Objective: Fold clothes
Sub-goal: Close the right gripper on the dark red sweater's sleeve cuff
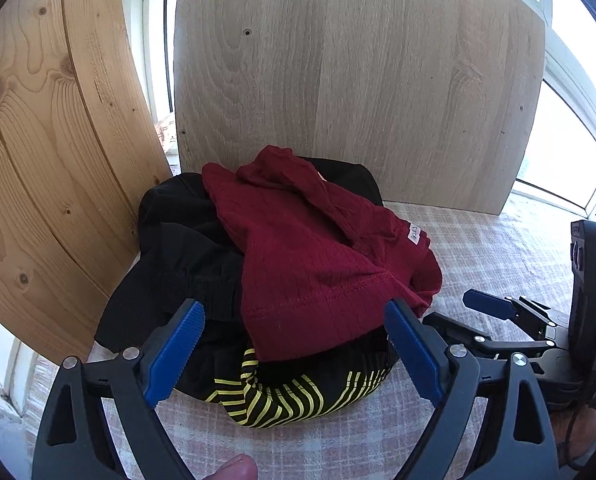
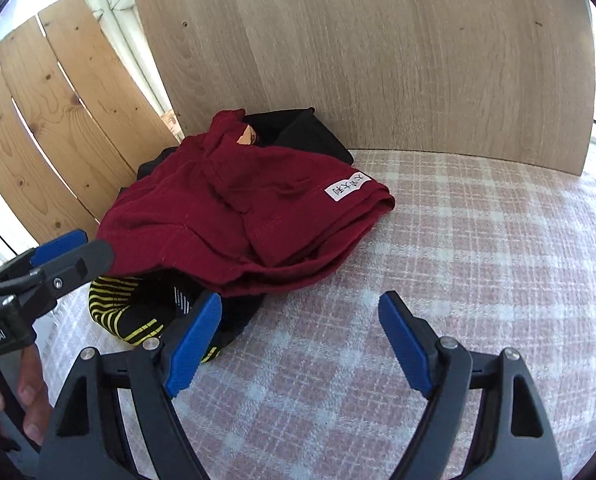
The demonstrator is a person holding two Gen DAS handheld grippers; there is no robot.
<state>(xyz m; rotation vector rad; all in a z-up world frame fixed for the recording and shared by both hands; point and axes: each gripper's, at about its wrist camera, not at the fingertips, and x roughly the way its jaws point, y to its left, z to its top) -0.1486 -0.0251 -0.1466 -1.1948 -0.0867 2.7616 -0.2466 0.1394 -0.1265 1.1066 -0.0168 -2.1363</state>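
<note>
A crumpled dark red garment (image 1: 317, 248) with a white label (image 2: 342, 189) lies on top of a pile. Under it are a black garment (image 1: 186, 248) and a black piece with yellow stripes (image 1: 290, 400). My left gripper (image 1: 294, 308) stands open over the pile's near side, its blue fingertips (image 1: 186, 340) on either side of the red hem and not pressing it. My right gripper (image 2: 299, 304) is open just right of the pile over the plaid cloth (image 2: 457, 280), with its left fingertip (image 2: 196, 340) at the black fabric's edge. Each gripper also shows at the other view's edge.
A pale wood panel (image 1: 357, 80) stands upright right behind the pile. Slanted pine boards (image 1: 50, 140) close off the left, and bright windows (image 1: 569, 152) lie beyond. A thumb (image 1: 234, 468) and a hand (image 2: 26, 400) hold the grippers.
</note>
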